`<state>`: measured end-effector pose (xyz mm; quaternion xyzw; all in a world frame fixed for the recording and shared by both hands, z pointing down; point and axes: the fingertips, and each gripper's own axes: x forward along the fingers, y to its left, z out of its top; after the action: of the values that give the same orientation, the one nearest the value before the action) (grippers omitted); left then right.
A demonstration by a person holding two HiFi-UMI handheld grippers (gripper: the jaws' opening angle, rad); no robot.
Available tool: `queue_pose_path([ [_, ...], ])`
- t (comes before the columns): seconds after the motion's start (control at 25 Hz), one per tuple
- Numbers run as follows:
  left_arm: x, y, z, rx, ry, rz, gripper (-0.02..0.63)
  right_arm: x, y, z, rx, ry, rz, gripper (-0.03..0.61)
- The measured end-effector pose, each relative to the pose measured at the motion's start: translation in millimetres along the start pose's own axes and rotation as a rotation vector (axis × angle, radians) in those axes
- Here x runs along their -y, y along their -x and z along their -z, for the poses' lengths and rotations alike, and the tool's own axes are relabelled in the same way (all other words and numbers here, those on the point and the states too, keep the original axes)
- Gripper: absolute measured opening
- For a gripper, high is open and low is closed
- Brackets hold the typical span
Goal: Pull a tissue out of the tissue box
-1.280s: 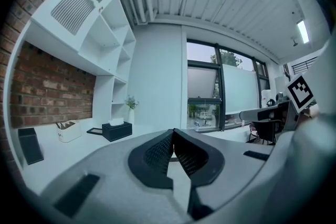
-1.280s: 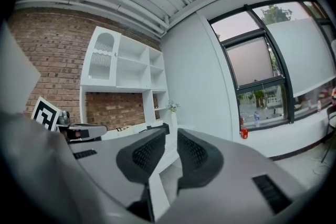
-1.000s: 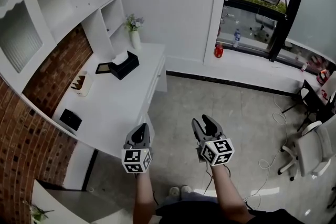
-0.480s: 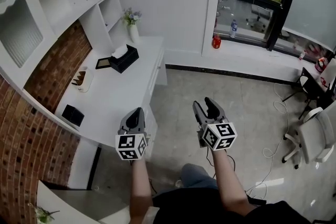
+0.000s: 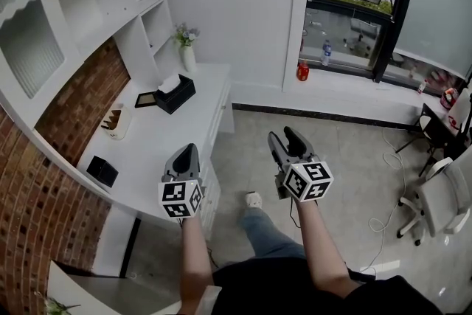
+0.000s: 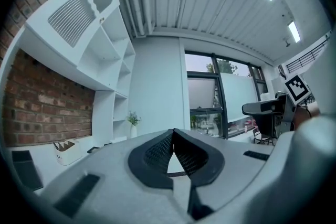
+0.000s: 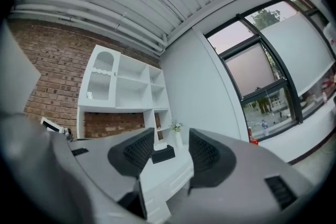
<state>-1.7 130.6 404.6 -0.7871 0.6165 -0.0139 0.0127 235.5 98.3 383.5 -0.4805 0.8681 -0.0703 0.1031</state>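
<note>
The black tissue box [image 5: 177,94] stands far back on the white desk [image 5: 158,144], with a white tissue [image 5: 169,82] sticking out of its top. Both grippers are held in the air well short of it. My left gripper [image 5: 189,150] hangs over the desk's near corner, its jaws shut tip to tip with nothing in them [image 6: 173,132]. My right gripper [image 5: 285,138] is over the floor to the right of the desk; its jaws have just been opening and stand open and empty. The right gripper view shows the tissue box [image 7: 163,153] far off between its jaws.
On the desk are a vase of flowers [image 5: 189,48], a flat dark frame [image 5: 145,99], a white holder [image 5: 116,119] and a small black box [image 5: 101,170]. White shelves [image 5: 88,4] rise over it. An office chair [image 5: 435,203] and cables stand at the right.
Both grippers have risen and moved a little toward the desk. The right jaws have widened slightly. The person has stepped forward, and a foot now shows between the arms.
</note>
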Motion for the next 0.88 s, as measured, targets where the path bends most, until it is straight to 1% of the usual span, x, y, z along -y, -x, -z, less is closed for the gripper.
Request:
queue_pose_path([
  [0.28,-26,-40,-6,0.039,-0.016,-0.025,0.009,7,-56,-7,0.035,-0.01,-0.061,0.187],
  [0.44,-55,-73,-1,0.038,-0.019,-0.068,0.009,15,-106,4,0.026,-0.008,-0.106,0.187],
  [0.56,-87,-109,12,0.024,-0.003,-0.114,0.009,28,-160,19,0.003,-0.005,-0.134,0.187],
  [0.72,-134,-173,25,0.003,0.009,-0.185,0.009,48,-253,36,-0.03,-0.018,-0.185,0.187],
  [0.8,-158,-192,35,-0.032,0.002,-0.236,0.009,49,-298,51,-0.074,-0.027,-0.23,0.187],
  [0.88,-181,-212,41,-0.073,-0.025,-0.28,0.009,49,-343,65,-0.115,-0.043,-0.269,0.187],
])
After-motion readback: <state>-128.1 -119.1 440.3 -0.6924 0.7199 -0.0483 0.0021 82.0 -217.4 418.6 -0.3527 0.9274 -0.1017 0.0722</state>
